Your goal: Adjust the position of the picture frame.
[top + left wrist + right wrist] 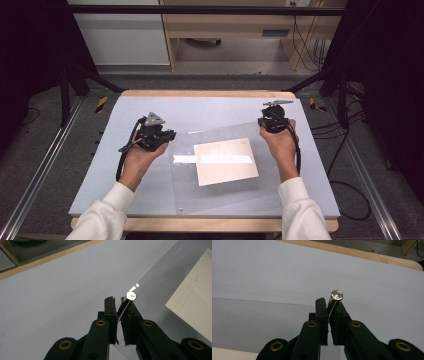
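Pale blue mat [150, 195] and a paper sheet [226, 161] lie beneath the clear plastic sheet [220, 192]. My left gripper [167, 136] and right gripper [264, 123], both raised, pinch its far corners tight.

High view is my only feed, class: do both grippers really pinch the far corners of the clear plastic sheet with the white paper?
Observer: The left gripper is shut on the clear plastic sheet, right at a round silver stud in its corner.
Operator: And the right one?
Observer: The right gripper is shut on the sheet's other far corner, with a second silver stud poking up just past its jaws.
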